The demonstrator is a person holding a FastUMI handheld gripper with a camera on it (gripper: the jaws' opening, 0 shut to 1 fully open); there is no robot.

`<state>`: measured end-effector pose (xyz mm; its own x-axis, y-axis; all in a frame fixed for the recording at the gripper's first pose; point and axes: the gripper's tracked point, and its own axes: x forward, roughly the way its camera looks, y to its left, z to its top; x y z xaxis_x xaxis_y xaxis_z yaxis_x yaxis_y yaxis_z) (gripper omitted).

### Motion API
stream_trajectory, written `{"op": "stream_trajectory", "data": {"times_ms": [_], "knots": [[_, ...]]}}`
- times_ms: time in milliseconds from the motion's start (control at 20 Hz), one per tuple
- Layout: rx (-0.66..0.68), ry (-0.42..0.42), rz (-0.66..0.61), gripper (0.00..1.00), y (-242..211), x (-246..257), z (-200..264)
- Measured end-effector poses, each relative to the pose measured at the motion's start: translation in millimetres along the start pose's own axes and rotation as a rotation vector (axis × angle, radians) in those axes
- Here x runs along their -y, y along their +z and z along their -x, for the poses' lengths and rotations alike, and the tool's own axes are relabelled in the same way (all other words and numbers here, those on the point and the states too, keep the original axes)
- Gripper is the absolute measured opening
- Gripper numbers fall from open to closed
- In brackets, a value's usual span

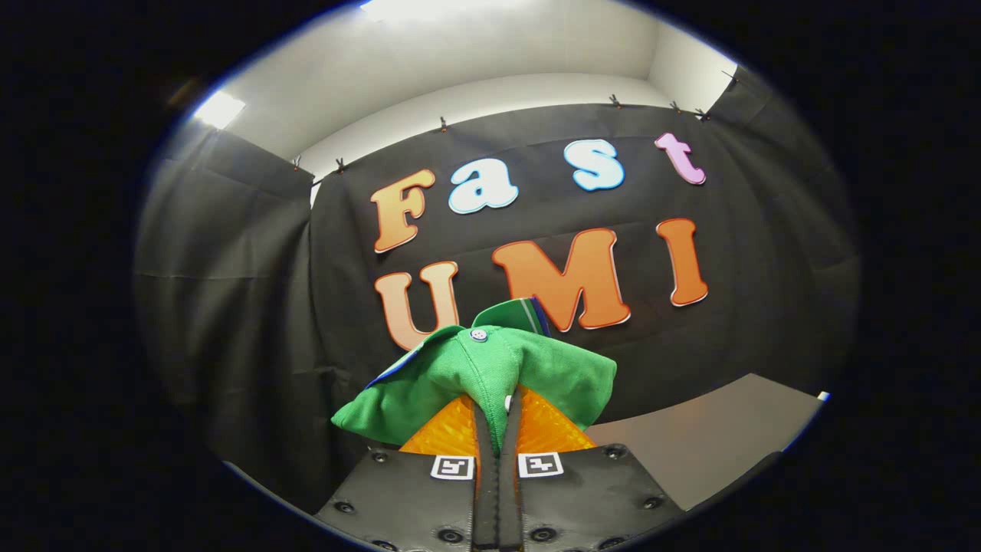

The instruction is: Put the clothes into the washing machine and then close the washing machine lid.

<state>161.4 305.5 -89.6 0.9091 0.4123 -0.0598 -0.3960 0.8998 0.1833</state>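
A green garment [475,376] with a white button and a striped collar is bunched up over my fingertips, lifted in the air in front of the booth's black cloth wall. My gripper [498,418] is shut on a fold of this green cloth, which is pinched in the narrow slit between both fingers. The rest of the garment drapes to either side of the fingers and hides their tips.
A grey table surface [713,437] lies low to the right, beyond and below the fingers. The black cloth wall stands close ahead, with a white wall and ceiling lights above it.
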Motion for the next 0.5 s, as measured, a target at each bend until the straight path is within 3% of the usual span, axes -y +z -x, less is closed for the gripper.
{"op": "stream_trajectory", "data": {"times_ms": [300, 500], "knots": [[-0.087, 0.106, -0.034, 0.08, -58, -65, -30], [-0.124, 0.111, -0.046, 0.08, -97, -88, -47]]}}
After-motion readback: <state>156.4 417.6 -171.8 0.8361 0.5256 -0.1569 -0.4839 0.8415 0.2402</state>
